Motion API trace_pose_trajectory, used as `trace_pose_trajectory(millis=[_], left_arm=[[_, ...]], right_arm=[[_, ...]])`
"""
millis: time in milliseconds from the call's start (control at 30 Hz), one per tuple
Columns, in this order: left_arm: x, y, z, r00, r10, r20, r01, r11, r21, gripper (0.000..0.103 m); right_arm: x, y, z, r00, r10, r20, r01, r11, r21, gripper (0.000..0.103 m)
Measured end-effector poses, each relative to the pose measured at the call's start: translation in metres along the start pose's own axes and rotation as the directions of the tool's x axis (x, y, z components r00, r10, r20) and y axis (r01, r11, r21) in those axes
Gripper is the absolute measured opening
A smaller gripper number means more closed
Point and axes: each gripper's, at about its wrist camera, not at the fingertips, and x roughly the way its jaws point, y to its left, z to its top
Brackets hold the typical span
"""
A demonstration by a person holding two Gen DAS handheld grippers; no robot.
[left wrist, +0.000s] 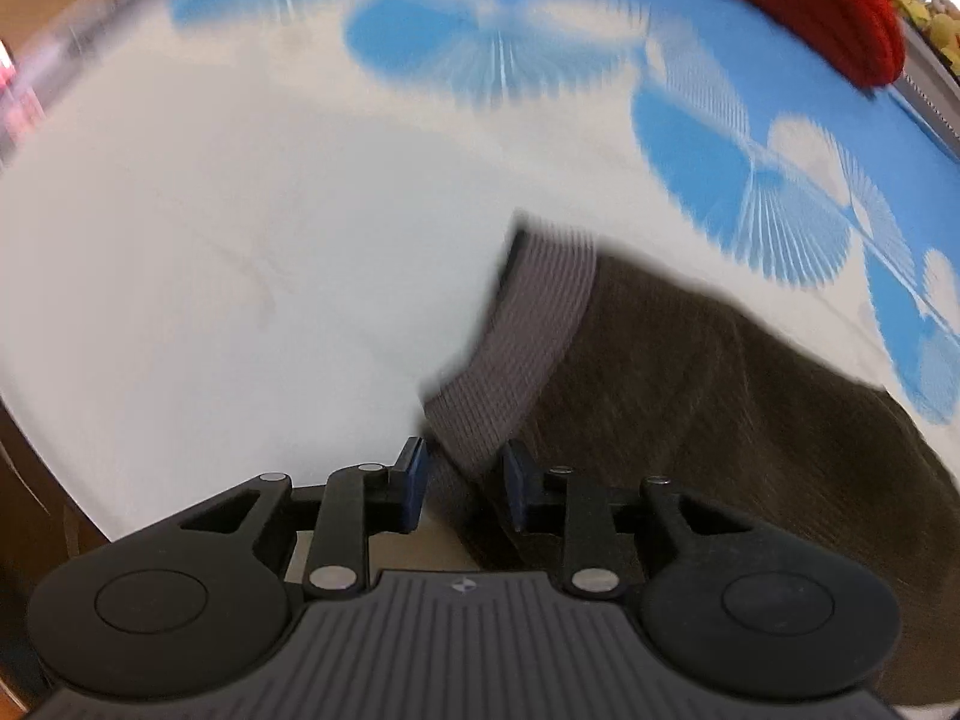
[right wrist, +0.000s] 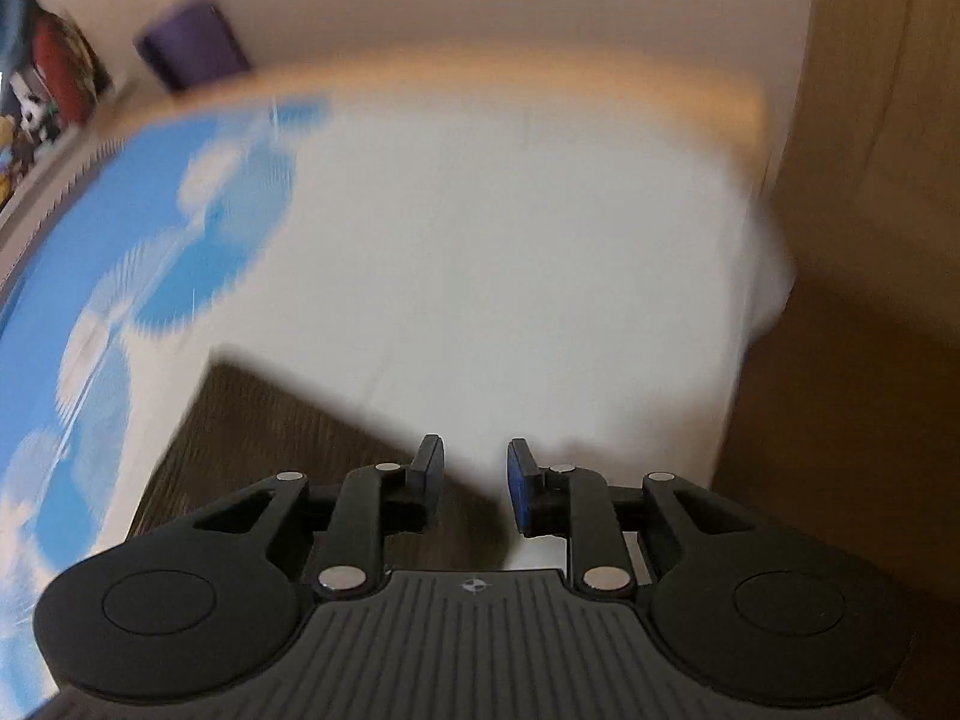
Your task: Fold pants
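Brown pants between both tools on a white and blue cloth.

Nearest in the left wrist view, the left tool [left wrist: 462,483] has its 2 fingers apart with the grey ribbed cuff [left wrist: 528,348] of the pants [left wrist: 720,408] lying between them; whether the pads touch the fabric I cannot tell. The brown fabric spreads right of that tool. In the right wrist view, the right tool [right wrist: 474,483] is also parted, the pants' [right wrist: 270,438] edge running into its gap from the left. Beyond lies the white and blue cloth [left wrist: 240,240], blurred. Farthest, a red knitted item [left wrist: 828,0] sits at the cloth's far edge.
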Motion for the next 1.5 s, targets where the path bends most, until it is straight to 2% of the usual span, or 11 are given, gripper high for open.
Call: trace_pose_trajectory(millis=[67, 167, 300, 433, 767, 867, 1100, 1167, 1200, 1367, 1500], left_arm=[[-0.018, -0.012, 0.003, 0.993, -0.025, 0.114, 0.019, 0.999, 0.050, 0.031], [-0.027, -0.034, 0.004, 0.976, -0.131, 0.172, 0.109, 0.985, 0.136, 0.031], [-0.002, -0.054, 0.004, 0.967, -0.256, 0.014, 0.250, 0.953, 0.173, 0.031], [0.065, -0.044, -0.010, 0.943, -0.086, -0.321, 0.124, 0.987, 0.102, 0.031], [0.048, -0.033, 0.004, 0.960, -0.158, -0.231, 0.174, 0.983, 0.051, 0.042], [0.048, -0.029, 0.006, 0.958, -0.168, -0.232, 0.184, 0.982, 0.049, 0.043], [0.045, -0.020, 0.009, 0.958, -0.191, -0.215, 0.206, 0.977, 0.053, 0.043], [0.042, -0.021, 0.011, 0.960, -0.190, -0.203, 0.207, 0.976, 0.068, 0.043], [0.041, -0.023, 0.010, 0.960, -0.193, -0.201, 0.210, 0.975, 0.068, 0.043], [0.035, -0.032, 0.010, 0.957, -0.220, -0.188, 0.239, 0.967, 0.085, 0.043], [0.032, -0.051, 0.008, 0.959, -0.222, -0.173, 0.245, 0.962, 0.122, 0.043]], right_arm=[[-0.016, 0.017, 0.001, 0.993, 0.087, 0.084, -0.081, 0.994, -0.075, 0.030], [-0.020, 0.058, -0.013, 0.951, 0.310, -0.014, -0.307, 0.935, -0.178, 0.036], [-0.024, 0.130, -0.046, 0.836, 0.494, -0.239, -0.546, 0.792, -0.274, 0.037], [-0.037, 0.203, -0.091, 0.757, 0.517, -0.399, -0.653, 0.619, -0.437, 0.041], [-0.064, 0.343, -0.199, 0.655, 0.469, -0.593, -0.736, 0.216, -0.642, 0.051], [-0.063, 0.369, -0.229, 0.645, 0.441, -0.624, -0.728, 0.109, -0.677, 0.053], [-0.043, 0.389, -0.282, 0.697, 0.301, -0.651, -0.652, -0.109, -0.750, 0.050], [-0.049, 0.388, -0.285, 0.700, 0.305, -0.646, -0.631, -0.161, -0.759, 0.030], [-0.051, 0.388, -0.283, 0.705, 0.305, -0.641, -0.620, -0.174, -0.765, 0.015], [-0.069, 0.388, -0.245, 0.663, 0.421, -0.619, -0.631, -0.130, -0.764, 0.010], [-0.059, 0.381, -0.258, 0.723, 0.379, -0.578, -0.574, -0.138, -0.807, 0.012]])
